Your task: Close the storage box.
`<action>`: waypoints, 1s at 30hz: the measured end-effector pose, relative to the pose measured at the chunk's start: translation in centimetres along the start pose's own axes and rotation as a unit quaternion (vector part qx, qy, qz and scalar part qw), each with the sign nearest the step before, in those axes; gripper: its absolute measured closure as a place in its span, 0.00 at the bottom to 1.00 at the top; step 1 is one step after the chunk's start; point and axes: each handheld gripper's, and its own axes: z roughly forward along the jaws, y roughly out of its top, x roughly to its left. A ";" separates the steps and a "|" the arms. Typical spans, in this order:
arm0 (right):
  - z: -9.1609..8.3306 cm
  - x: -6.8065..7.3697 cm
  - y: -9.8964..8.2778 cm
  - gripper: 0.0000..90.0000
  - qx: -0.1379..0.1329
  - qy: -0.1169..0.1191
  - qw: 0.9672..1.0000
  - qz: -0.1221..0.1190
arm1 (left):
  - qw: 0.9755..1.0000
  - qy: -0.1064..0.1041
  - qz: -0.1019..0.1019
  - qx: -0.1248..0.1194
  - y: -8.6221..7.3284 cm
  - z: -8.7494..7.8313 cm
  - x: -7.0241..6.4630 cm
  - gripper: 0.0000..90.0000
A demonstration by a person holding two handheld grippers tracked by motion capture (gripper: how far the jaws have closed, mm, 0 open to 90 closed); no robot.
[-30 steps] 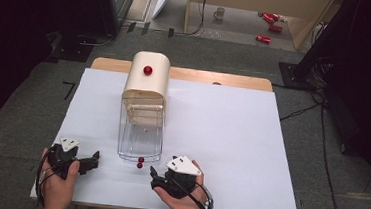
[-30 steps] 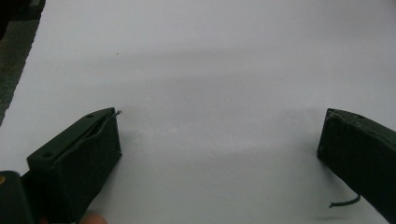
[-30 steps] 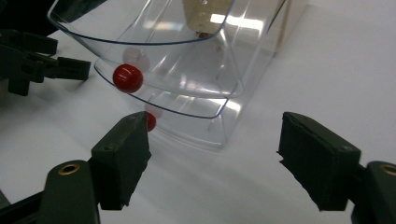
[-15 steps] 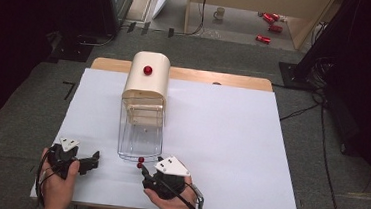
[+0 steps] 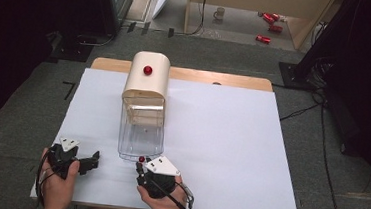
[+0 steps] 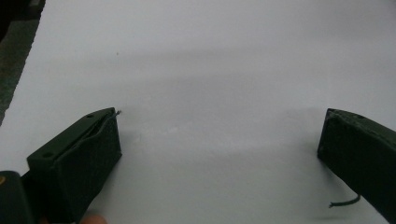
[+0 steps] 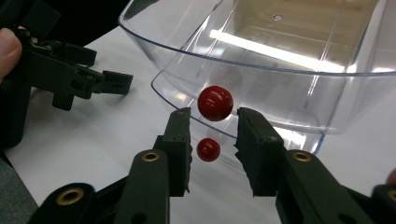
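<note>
At the bottom centre of the high view, the right gripper (image 5: 140, 167) has just been closing its jaws around the red knob (image 7: 215, 103) of the clear drawer (image 5: 141, 140); the pads flank it without visibly pressing. At lower left, the left gripper (image 5: 89, 159) rests on the white desk (image 5: 231, 138), jaws released.

My right gripper (image 7: 213, 126) has just been closing its fingers (image 7: 180, 135) on either side of the red knob (image 7: 215, 103) at the front of the clear drawer (image 7: 280, 88), not quite pressing it. The knob's reflection (image 7: 208, 149) shows below. My left gripper (image 7: 70, 74) rests farther off on the white bench (image 7: 93, 140).
</note>
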 end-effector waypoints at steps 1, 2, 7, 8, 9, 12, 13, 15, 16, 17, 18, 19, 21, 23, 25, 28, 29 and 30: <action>0.1 0.0 0.0 0.77 -0.002 0.001 1.000 0.001 | 1.000 0.000 0.000 0.000 0.0 0.0 0.0 0.00; 0.2 0.1 0.0 0.79 -0.002 0.003 1.000 0.003 | 1.000 0.000 0.000 0.000 0.0 0.0 0.0 0.00; 0.5 0.1 0.0 0.84 0.000 0.015 1.000 0.012 | 1.000 0.000 0.001 0.000 0.0 0.0 0.0 0.00; 0.5 0.2 0.1 0.84 0.000 0.019 1.000 0.009 | 1.000 0.000 0.001 0.000 0.0 0.0 0.0 0.00; 0.5 0.3 0.1 0.84 0.002 0.018 1.000 0.009 | 1.000 0.000 0.001 0.000 0.0 0.0 0.0 0.00; 0.5 0.4 0.3 0.84 0.006 0.020 1.000 0.008 | 1.000 0.000 0.001 0.000 0.0 0.0 0.0 0.00; 0.5 0.4 0.4 0.84 0.006 0.021 1.000 0.007 | 1.000 0.000 0.000 0.000 0.0 0.0 0.0 0.00; 0.4 0.5 0.7 0.84 0.005 0.022 1.000 0.006 | 1.000 0.000 0.001 0.000 0.0 0.0 0.0 0.00; 0.3 0.5 0.8 0.84 0.004 0.022 1.000 0.004 | 1.000 0.000 0.000 0.000 0.0 0.0 0.0 0.00; 0.2 0.5 0.9 0.84 0.004 0.023 1.000 0.003 | 1.000 0.000 0.000 0.000 0.0 0.0 0.0 0.00; 0.2 0.5 1.1 0.85 0.002 0.023 1.000 0.001 | 1.000 0.000 0.000 0.000 0.0 0.0 0.0 0.00; 0.1 0.5 1.3 0.85 -0.001 0.023 1.000 0.000 | 1.000 0.000 0.000 0.000 0.0 0.0 0.0 0.00; 0.0 0.5 1.5 0.85 -0.005 0.022 1.000 0.002 | 1.000 0.000 0.000 0.000 0.0 0.0 0.0 0.00; -0.1 0.3 1.7 0.85 -0.008 0.021 1.000 0.002 | 1.000 0.000 0.000 0.000 0.0 0.0 0.0 0.00; -0.1 0.2 1.9 0.85 -0.008 0.019 1.000 0.001 | 1.000 0.000 0.000 0.000 0.0 0.0 0.0 0.00; -0.1 0.0 2.3 0.85 -0.009 0.017 1.000 0.000 | 1.000 0.000 0.000 0.000 0.0 0.0 0.0 0.00; 0.0 -0.1 2.4 0.85 -0.011 0.017 1.000 -0.001 | 1.000 0.000 0.000 0.000 0.0 0.0 0.0 0.00; 0.0 -0.2 2.6 0.85 -0.011 0.016 1.000 -0.002 | 1.000 0.000 0.000 0.000 0.0 0.0 0.0 0.00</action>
